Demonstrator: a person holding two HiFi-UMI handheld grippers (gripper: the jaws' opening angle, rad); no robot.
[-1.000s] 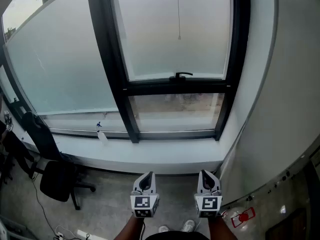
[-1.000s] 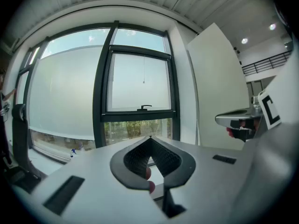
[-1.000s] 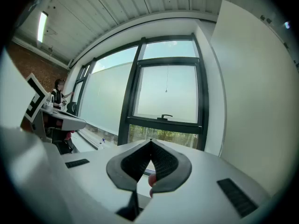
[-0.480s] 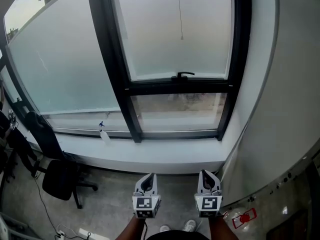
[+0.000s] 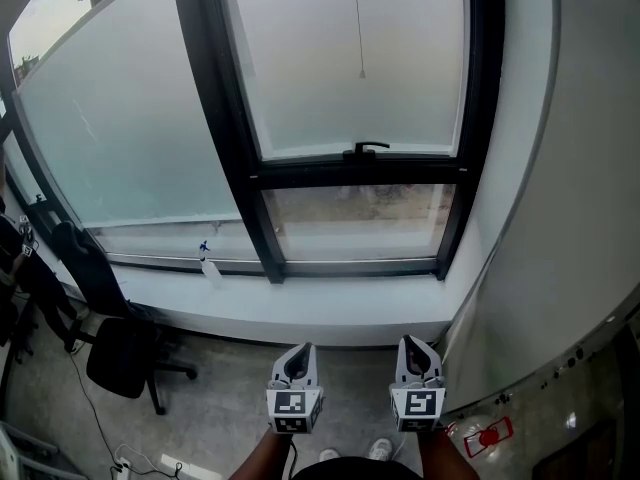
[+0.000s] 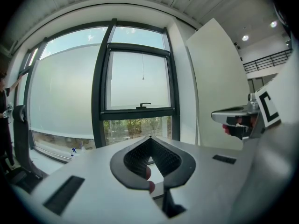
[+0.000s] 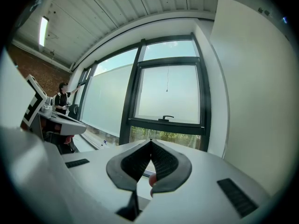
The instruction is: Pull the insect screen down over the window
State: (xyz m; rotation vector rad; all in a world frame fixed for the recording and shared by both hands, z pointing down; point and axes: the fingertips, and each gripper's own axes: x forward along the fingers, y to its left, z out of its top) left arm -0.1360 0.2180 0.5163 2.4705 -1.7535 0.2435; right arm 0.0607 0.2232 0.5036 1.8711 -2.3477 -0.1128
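Observation:
The black-framed window [image 5: 246, 178] stands ahead, above a white sill. A thin pull cord [image 5: 356, 18] hangs down the upper pane and ends in a small bead [image 5: 361, 73]; it also shows as the cord [image 6: 143, 71] and the cord [image 7: 167, 83]. A black handle [image 5: 365, 149] sits on the crossbar. My left gripper [image 5: 296, 354] and right gripper [image 5: 416, 349] are held side by side low down, well short of the window. Both are shut with nothing in them, as the left gripper [image 6: 149, 137] and right gripper [image 7: 150, 140] views confirm.
A spray bottle [image 5: 205, 264] stands on the sill [image 5: 330, 308]. A black office chair [image 5: 125, 358] is on the floor at left. A white wall panel [image 5: 560, 218] closes the right side, with a red item [image 5: 487, 434] at its foot. A person [image 7: 61, 99] stands far left.
The head view has drifted very slightly. Both grippers stay in place, shut.

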